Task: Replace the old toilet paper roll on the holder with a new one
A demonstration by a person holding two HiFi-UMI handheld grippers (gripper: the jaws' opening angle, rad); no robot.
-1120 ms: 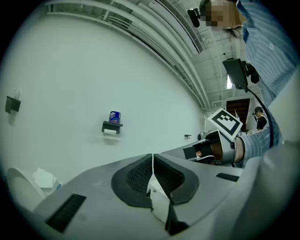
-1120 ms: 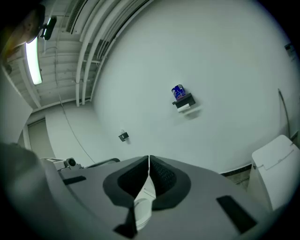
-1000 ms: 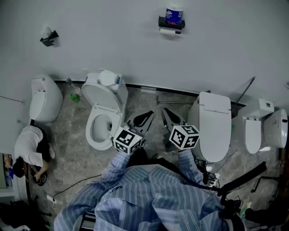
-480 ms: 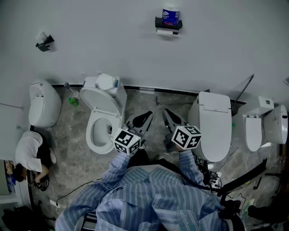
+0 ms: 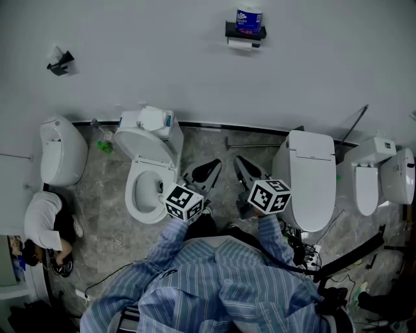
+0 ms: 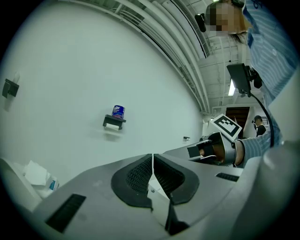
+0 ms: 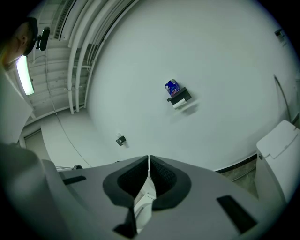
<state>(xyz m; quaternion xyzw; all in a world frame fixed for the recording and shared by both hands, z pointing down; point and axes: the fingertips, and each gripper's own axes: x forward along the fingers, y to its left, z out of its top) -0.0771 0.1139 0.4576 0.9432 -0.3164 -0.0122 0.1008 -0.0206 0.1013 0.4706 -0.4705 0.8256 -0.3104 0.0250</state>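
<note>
- Step in hand: the approach — nothing picked up yet, and both tools are well apart from the holder [image 5: 245, 30].
- Left tool [image 6: 152, 157]: jaws pressed together, nothing between them.
- Right tool [image 7: 149, 161]: same, jaws together and empty.
- The holder is a small dark bracket high on the wall [image 5: 130, 52], above the gap between the open toilet [image 5: 146, 188] and the shut toilet [image 5: 312, 182].
- Old roll [image 5: 242, 44]: white, hanging just under the bracket. It's too small to tell how much paper is left.
- New roll [image 5: 249, 19]: a short cylinder standing upright on top of the bracket, in a blue printed wrap.
- Next, as I judge it: close the gap, spread one tool's jaws and clear the new roll off the top. Then the other tool can work the old roll off its bar.
- Handling guess: the wrap is probably slick film over soft paper — pinch lightly across the width or it will crush.
- Surroundings: smooth matt white wall, glossy rounded toilets, grey marbled floor [image 5: 221, 146].
</note>
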